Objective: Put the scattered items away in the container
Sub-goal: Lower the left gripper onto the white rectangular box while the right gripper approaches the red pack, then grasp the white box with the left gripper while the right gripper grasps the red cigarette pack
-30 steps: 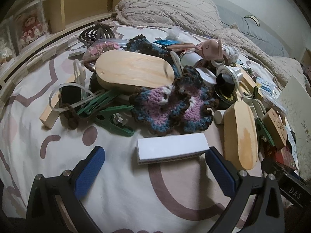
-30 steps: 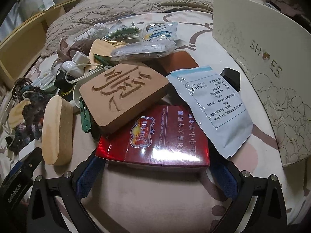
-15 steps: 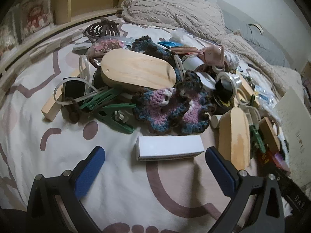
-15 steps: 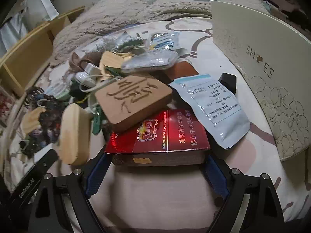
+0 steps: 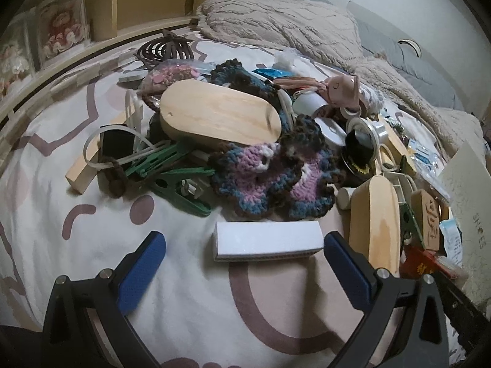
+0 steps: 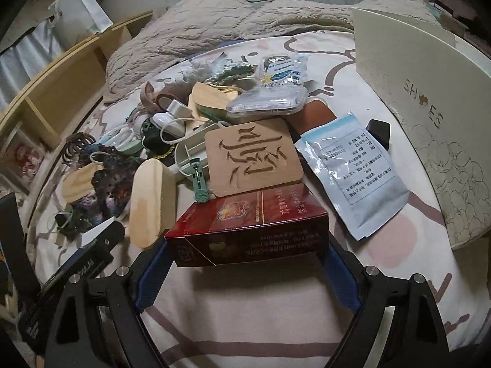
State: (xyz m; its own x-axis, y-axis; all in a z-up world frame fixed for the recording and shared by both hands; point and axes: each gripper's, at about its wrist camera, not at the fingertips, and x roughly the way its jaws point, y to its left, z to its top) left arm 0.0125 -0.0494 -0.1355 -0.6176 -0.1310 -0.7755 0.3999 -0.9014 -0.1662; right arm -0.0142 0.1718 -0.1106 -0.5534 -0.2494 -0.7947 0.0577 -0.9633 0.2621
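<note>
Change: since a second ago my right gripper point(image 6: 245, 263) has closed in on the red box point(image 6: 254, 227), whose near end now sits lifted and tilted off the bed point(image 6: 260, 316).
Right fingers: pinching the red box at both ends, blue pads point(image 6: 153, 271) pressed against its sides.
Left gripper point(image 5: 242, 257): fingers spread wide; the white box point(image 5: 268, 240) lies between them on the bed, right pad just beside its end, left pad well apart.
Behind the red box: carved wooden plaque point(image 6: 253, 156) resting on it, pale blue sachet point(image 6: 356, 171) alongside.
Container: cream shoe box point(image 6: 429, 116) at the far right, beside the pile.
</note>
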